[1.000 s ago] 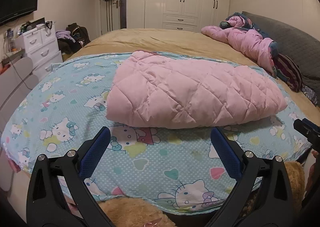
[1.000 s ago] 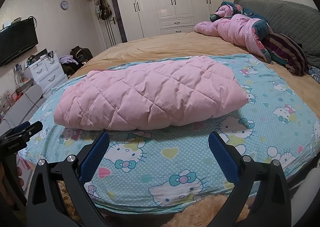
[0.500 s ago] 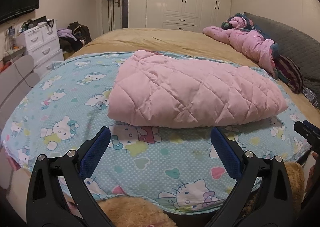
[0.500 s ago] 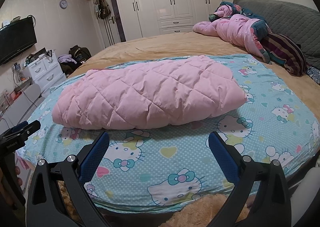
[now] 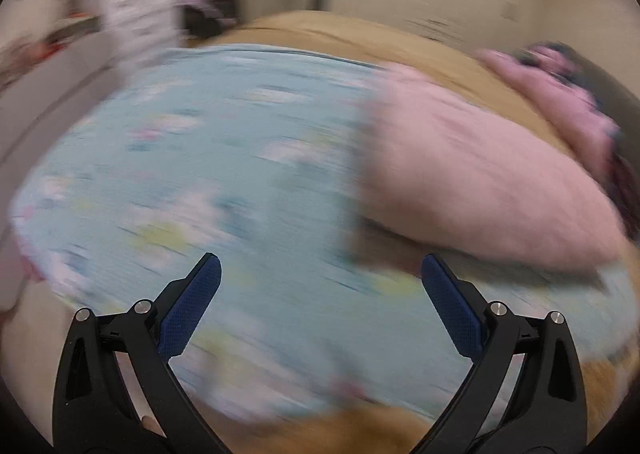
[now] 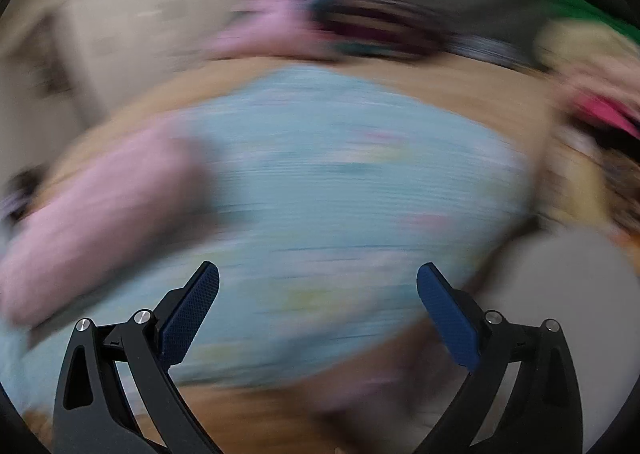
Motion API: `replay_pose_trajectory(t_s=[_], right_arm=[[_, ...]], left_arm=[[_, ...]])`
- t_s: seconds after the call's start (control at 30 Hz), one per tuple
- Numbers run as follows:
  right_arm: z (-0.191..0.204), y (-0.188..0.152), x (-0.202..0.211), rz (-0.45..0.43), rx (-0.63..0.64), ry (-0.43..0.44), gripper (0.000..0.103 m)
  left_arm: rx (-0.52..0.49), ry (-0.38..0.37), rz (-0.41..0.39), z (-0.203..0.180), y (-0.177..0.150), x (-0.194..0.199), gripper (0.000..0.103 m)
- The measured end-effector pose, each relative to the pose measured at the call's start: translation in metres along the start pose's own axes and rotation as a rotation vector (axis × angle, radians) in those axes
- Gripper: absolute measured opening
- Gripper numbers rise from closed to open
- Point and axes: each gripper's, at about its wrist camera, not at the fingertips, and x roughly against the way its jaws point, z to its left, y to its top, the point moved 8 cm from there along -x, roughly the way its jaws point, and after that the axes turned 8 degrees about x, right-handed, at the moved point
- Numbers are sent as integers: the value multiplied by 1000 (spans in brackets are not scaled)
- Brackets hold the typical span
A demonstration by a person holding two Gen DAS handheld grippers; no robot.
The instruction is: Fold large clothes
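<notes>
Jacket [image 5: 480, 174] lies folded on the bed [image 5: 220, 158], right of centre for the released, empty left tool [image 5: 320, 274] and lower left [image 6: 100, 210] for the released right tool [image 6: 318, 278].

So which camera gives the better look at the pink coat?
The left wrist view: the coat fills its right side, blurred but nearly whole. The right wrist view catches only part of it at the left edge, just as smeared. Neither claw holds it.
</notes>
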Motion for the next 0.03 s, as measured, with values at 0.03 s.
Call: replay_pose_trajectory(t_s=[0.03], right_arm=[[-44, -3, -12, 25, -57, -98, 99]], left_arm=[[28, 53, -9, 23, 14, -8, 94]])
